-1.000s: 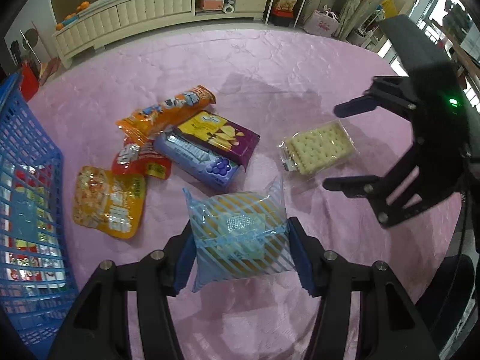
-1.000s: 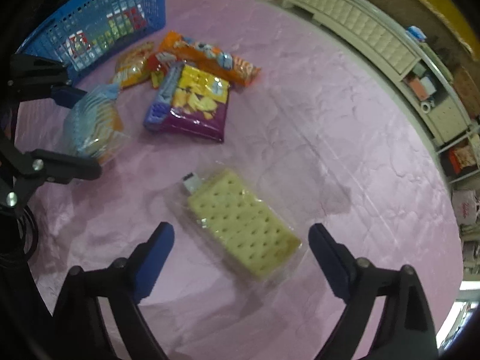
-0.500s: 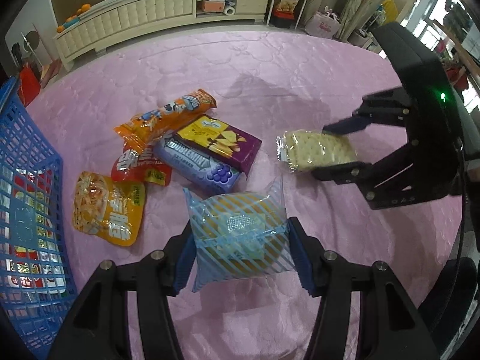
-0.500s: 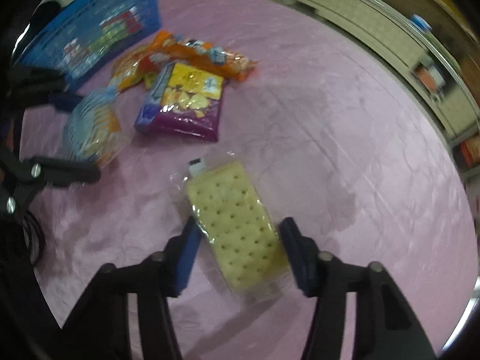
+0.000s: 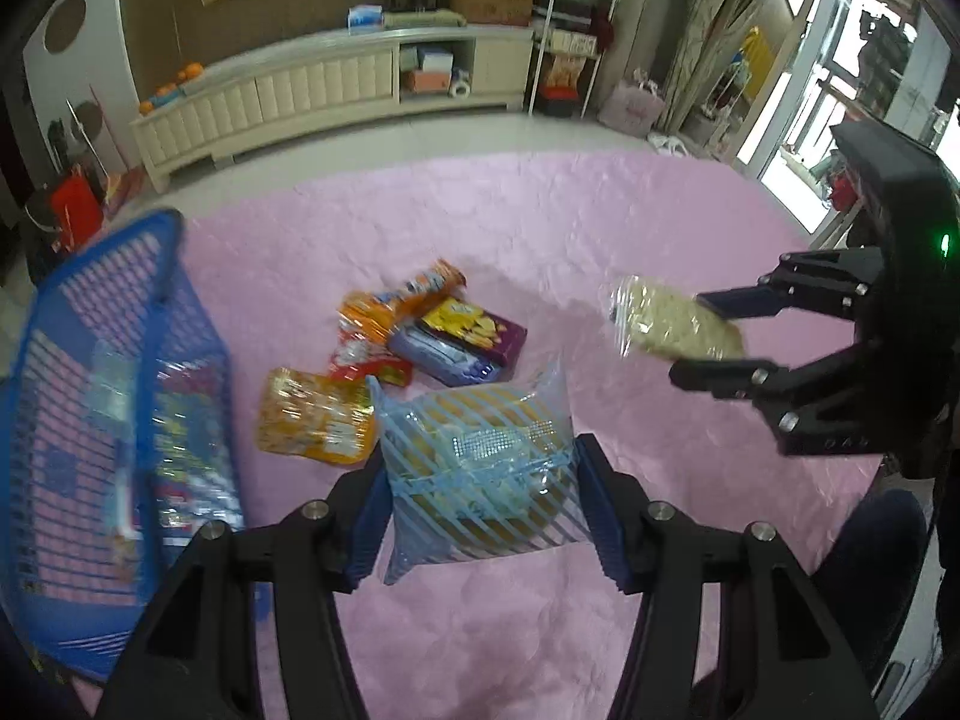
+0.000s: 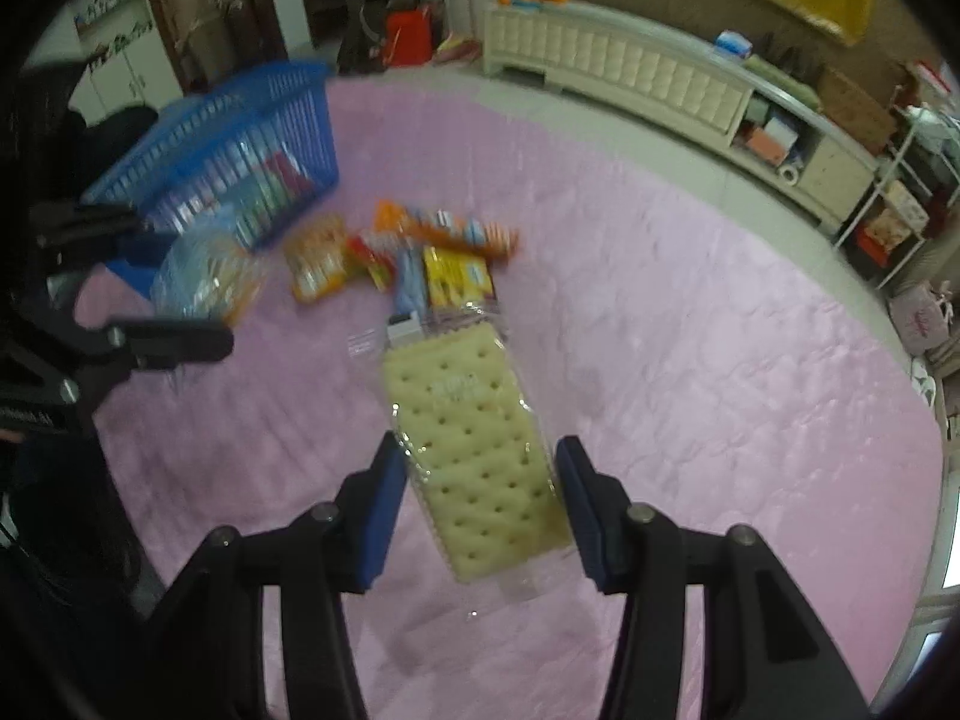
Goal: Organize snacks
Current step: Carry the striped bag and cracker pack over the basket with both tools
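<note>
My left gripper (image 5: 480,516) is shut on a blue-striped snack bag (image 5: 474,450) and holds it above the pink cloth. My right gripper (image 6: 477,480) is shut on a clear pack of square crackers (image 6: 468,420), also held off the cloth; from the left wrist view this pack (image 5: 666,324) hangs to the right. A blue mesh basket (image 5: 108,360) with several packets inside stands at the left. Between basket and grippers lie a yellow-orange pouch (image 5: 312,420), a purple box (image 5: 474,330), a long orange pack (image 5: 408,294) and a red packet (image 5: 366,360).
The pink cloth (image 5: 600,228) covers the whole working surface. A long white cabinet (image 5: 336,84) runs along the far wall, across a strip of floor. Shelves and bags stand at the back right. A dark trouser knee (image 5: 870,540) shows at the lower right.
The right gripper went from open around the cracker pack to shut on it, then lifted it off the cloth. The left gripper rose with the striped bag; the basket shows more fully.
</note>
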`<state>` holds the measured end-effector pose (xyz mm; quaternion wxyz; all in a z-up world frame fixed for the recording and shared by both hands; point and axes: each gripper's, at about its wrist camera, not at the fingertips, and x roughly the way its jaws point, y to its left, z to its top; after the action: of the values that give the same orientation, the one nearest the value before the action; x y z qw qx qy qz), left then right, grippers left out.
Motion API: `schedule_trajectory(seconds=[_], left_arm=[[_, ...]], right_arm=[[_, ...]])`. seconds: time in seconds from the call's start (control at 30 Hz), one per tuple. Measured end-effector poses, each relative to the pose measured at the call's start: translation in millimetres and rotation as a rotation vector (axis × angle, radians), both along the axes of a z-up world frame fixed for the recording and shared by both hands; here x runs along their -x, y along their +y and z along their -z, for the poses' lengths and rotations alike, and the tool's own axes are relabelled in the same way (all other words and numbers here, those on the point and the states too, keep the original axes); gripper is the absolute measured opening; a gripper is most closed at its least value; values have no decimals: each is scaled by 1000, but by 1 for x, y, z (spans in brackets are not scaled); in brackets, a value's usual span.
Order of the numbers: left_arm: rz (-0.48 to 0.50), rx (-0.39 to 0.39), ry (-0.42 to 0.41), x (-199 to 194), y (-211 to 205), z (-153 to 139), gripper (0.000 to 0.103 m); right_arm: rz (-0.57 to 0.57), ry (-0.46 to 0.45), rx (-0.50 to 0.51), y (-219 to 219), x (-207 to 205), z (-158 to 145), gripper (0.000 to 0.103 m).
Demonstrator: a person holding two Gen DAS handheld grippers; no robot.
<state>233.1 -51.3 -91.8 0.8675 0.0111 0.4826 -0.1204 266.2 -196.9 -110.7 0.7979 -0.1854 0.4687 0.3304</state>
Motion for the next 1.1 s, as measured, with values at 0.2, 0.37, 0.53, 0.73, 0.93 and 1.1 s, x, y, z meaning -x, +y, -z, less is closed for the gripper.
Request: schedule_trajectory(seconds=[0.2, 0.37, 0.53, 0.73, 0.93, 1.1], left_arm=[[-18, -1, -73, 24, 25, -43, 55], [-39, -26, -127, 34, 49, -61, 55], [-62, -36, -171, 48, 76, -78, 55], [-116, -37, -187, 64, 114, -85, 55], [-177, -32, -181, 76, 151, -89, 55], [-204, -20, -159, 76, 169, -82, 55]], right_arm=[[16, -68, -46, 22, 27, -47, 55], [7, -102, -86, 37, 49, -73, 55], [-19, -130, -135, 63, 59, -95, 55], [-75, -151, -154, 101, 69, -108, 55], [-123, -152, -176, 136, 70, -113, 55], [-140, -139, -173, 161, 66, -106, 55]])
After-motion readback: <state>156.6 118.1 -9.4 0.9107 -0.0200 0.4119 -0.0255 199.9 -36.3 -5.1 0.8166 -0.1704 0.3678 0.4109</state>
